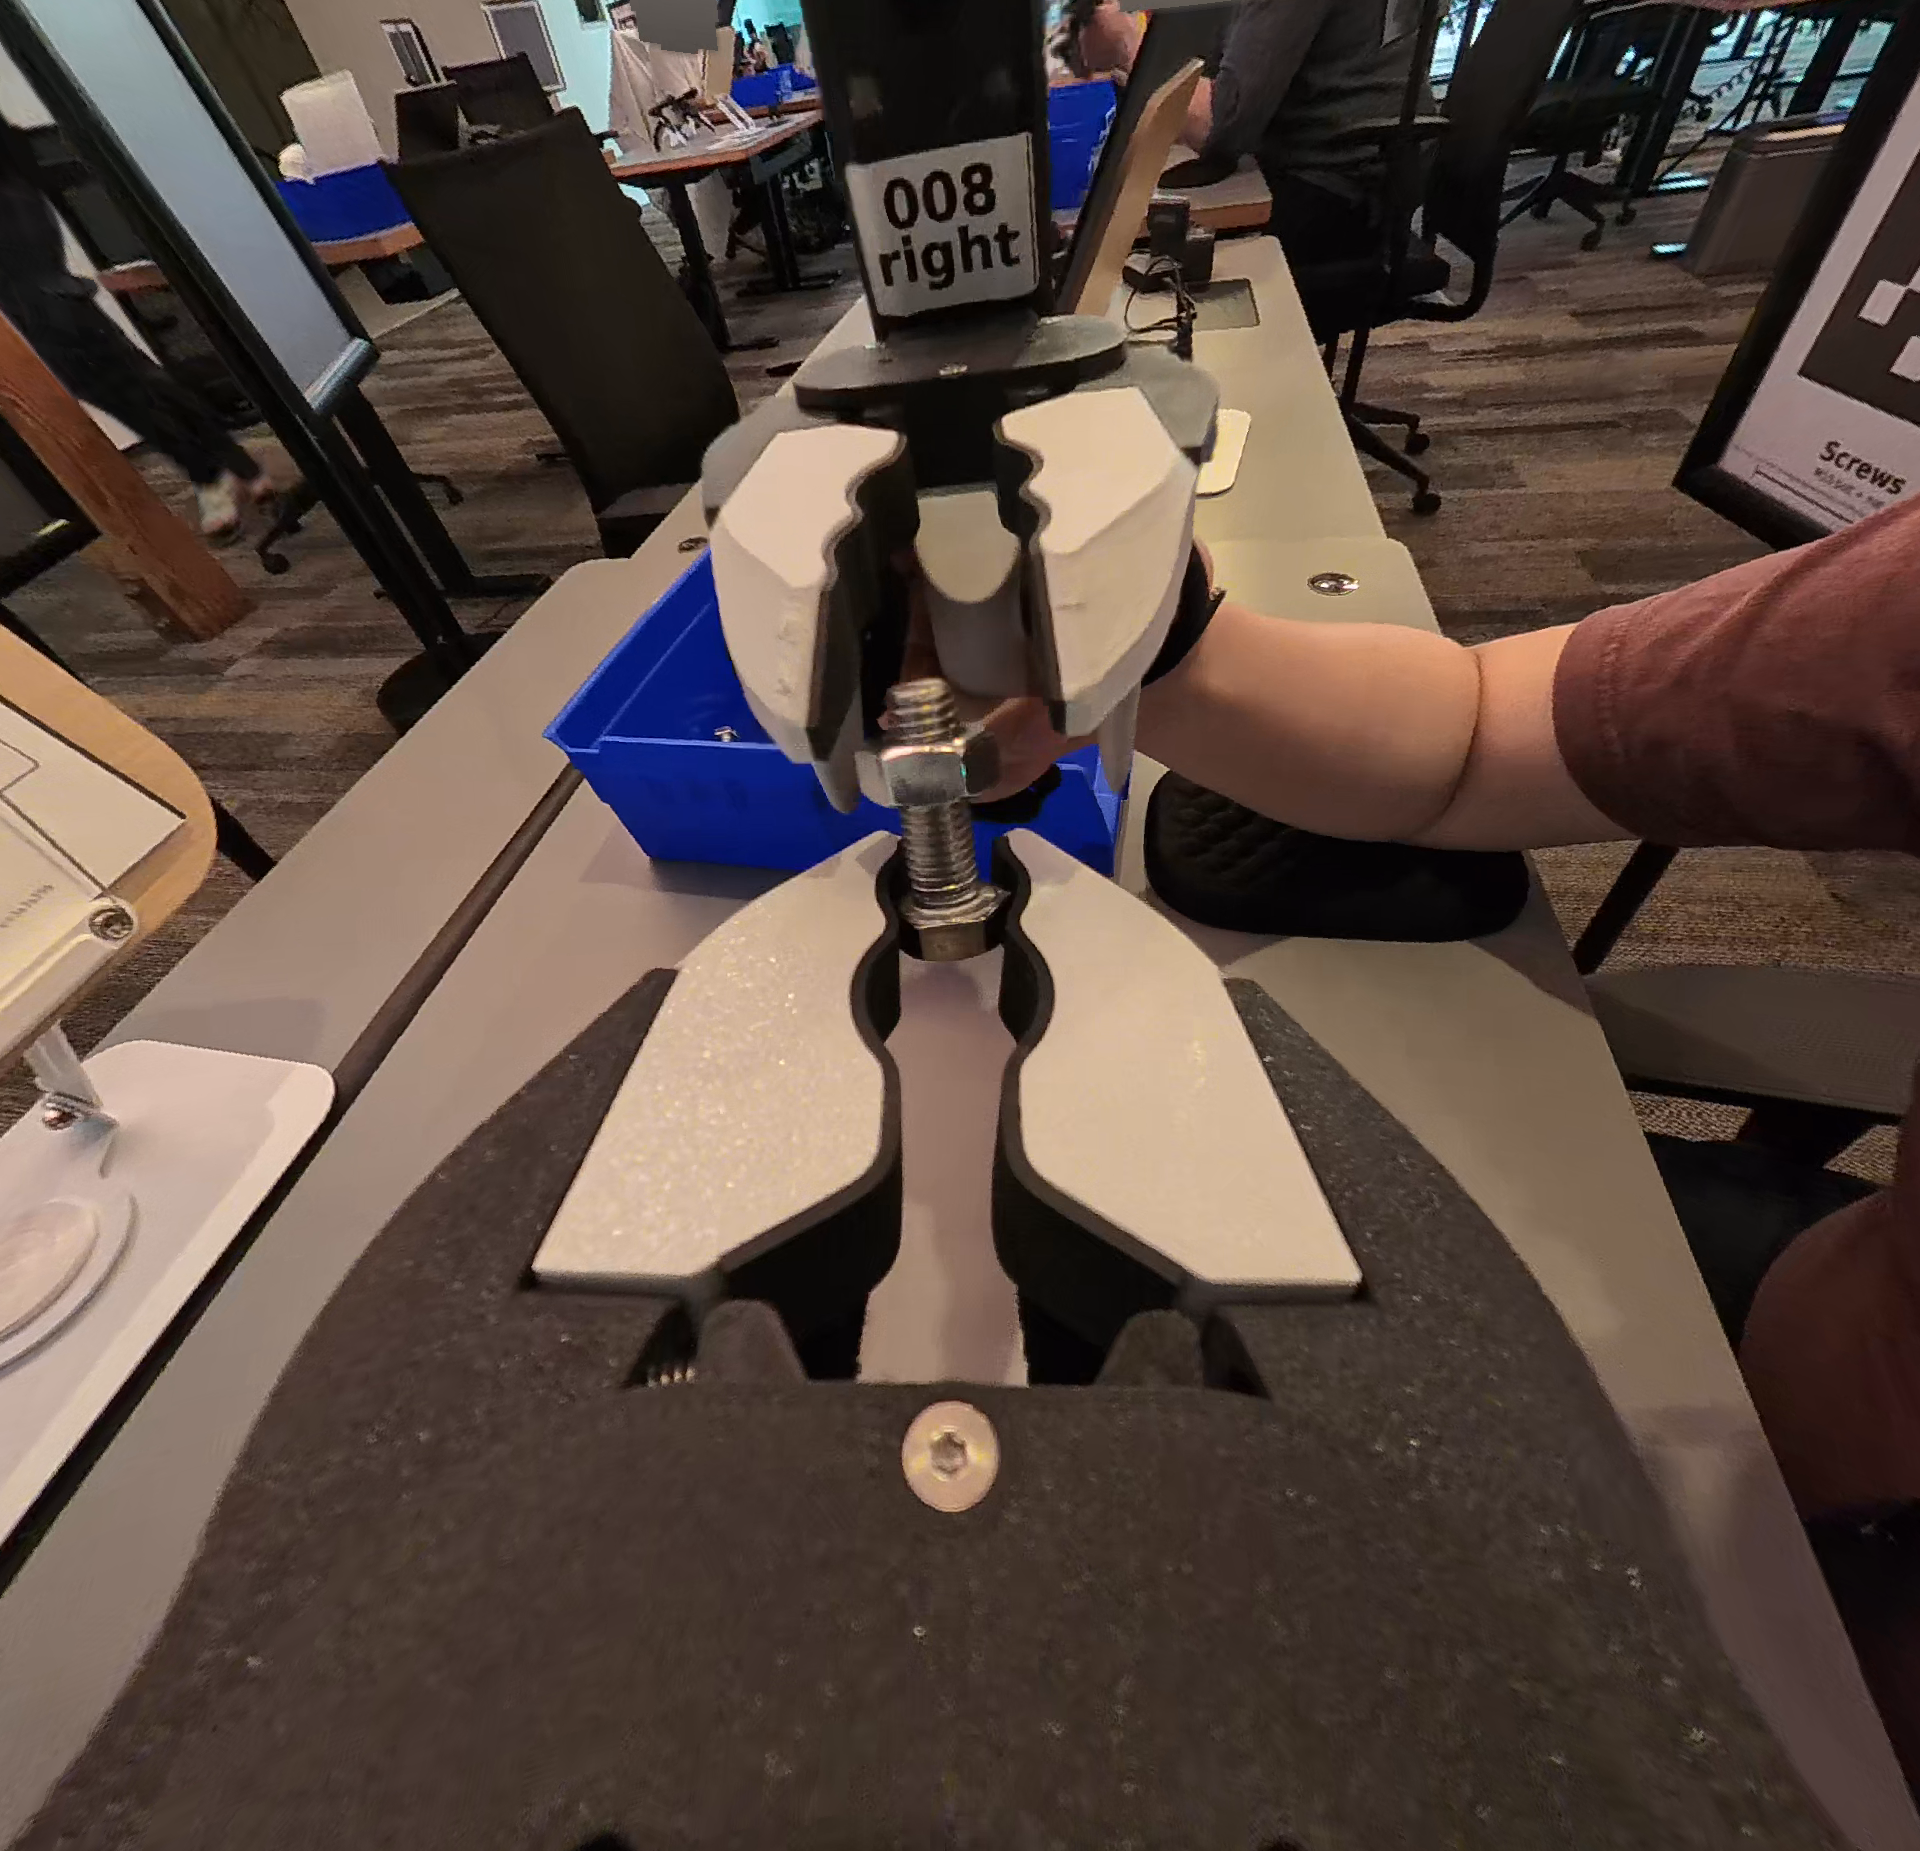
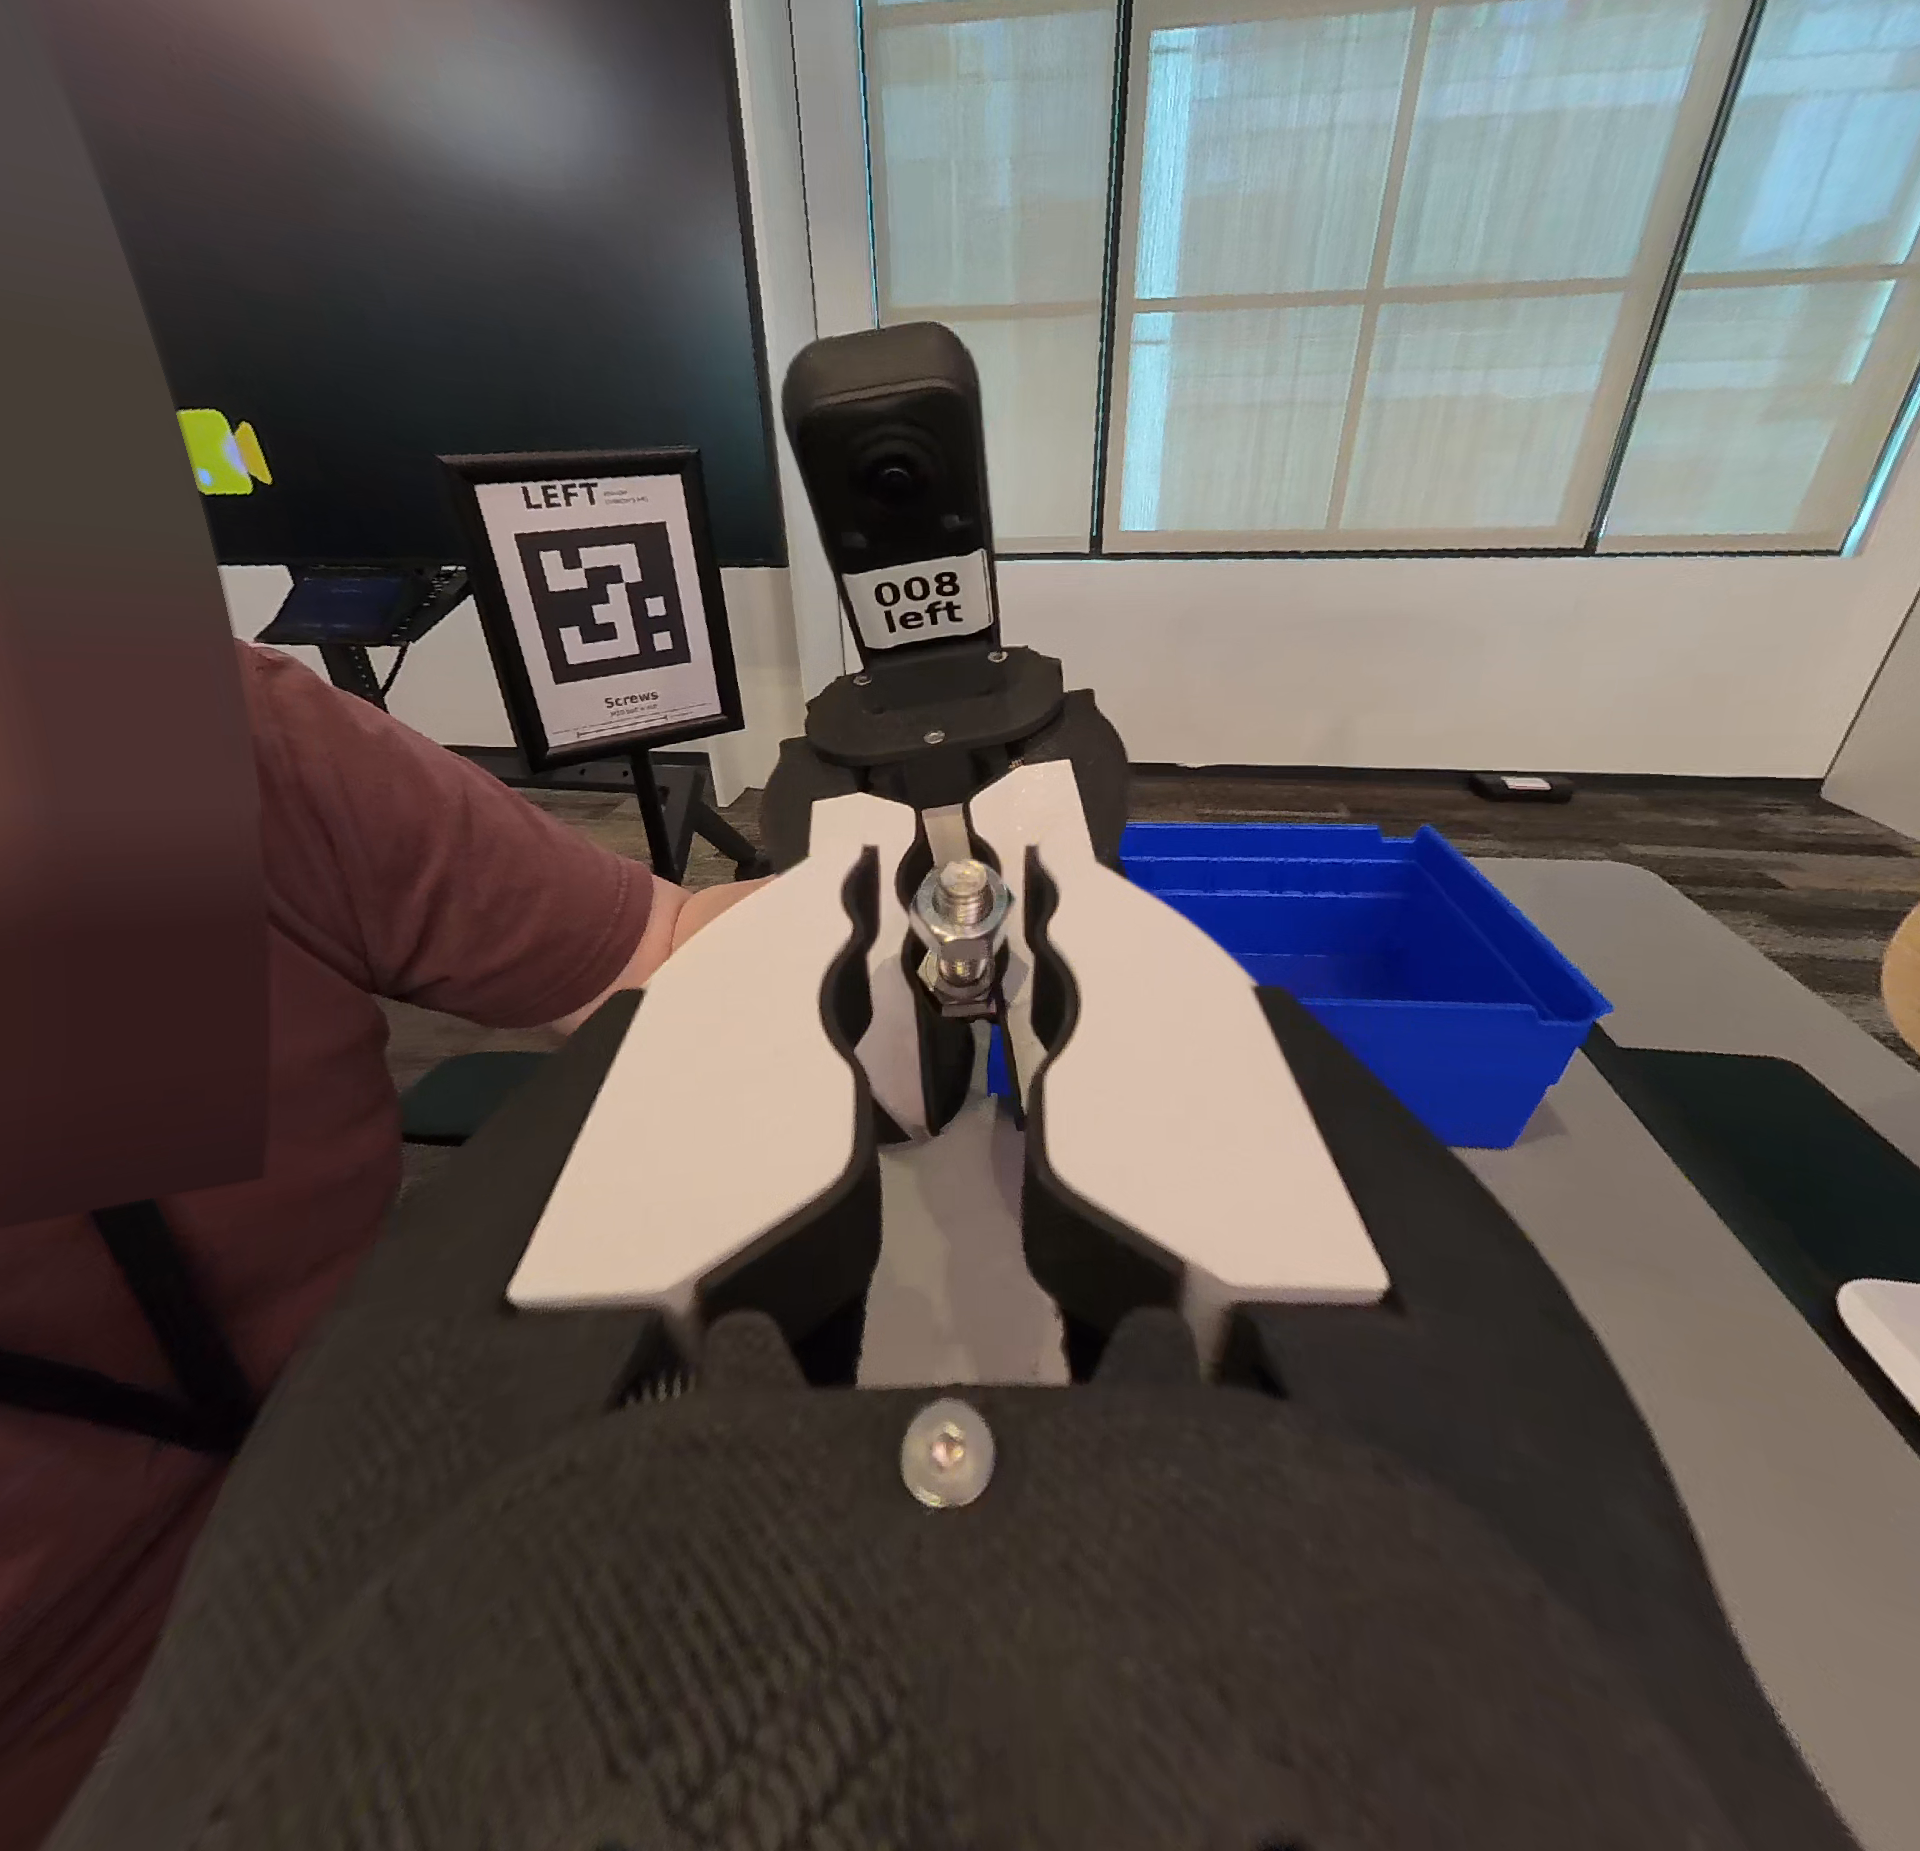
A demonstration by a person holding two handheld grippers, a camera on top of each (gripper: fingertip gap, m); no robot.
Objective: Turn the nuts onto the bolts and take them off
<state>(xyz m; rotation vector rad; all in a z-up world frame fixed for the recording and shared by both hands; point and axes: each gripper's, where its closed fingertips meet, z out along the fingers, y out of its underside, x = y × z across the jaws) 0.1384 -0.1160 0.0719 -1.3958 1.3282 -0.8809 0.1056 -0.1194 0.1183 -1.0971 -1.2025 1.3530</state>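
Note:
A steel bolt (image 1: 940,856) stands upright, its hex head (image 1: 948,928) clamped between my left gripper's (image 1: 948,866) fingertips. A hex nut (image 1: 925,762) sits partway down the thread, with a few threads showing above it. My right gripper (image 1: 951,752) comes from the opposite side, tilted down over the bolt. In the right wrist view the right gripper (image 2: 951,866) has a finger on each side of the nut (image 2: 961,908), with a narrow gap showing on both sides. The left gripper (image 2: 961,1001) shows beyond, holding the bolt head.
A blue bin (image 1: 665,762) (image 2: 1351,970) stands on the grey table (image 1: 1351,1074) just behind the bolt. A black padded rest (image 1: 1330,866) lies under the person's forearm (image 1: 1455,731). Framed marker signs (image 2: 603,596) (image 1: 1849,347) stand beside the table. A white stand base (image 1: 156,1126) is at left. My hands' fingertips stand some 5 cm from each other.

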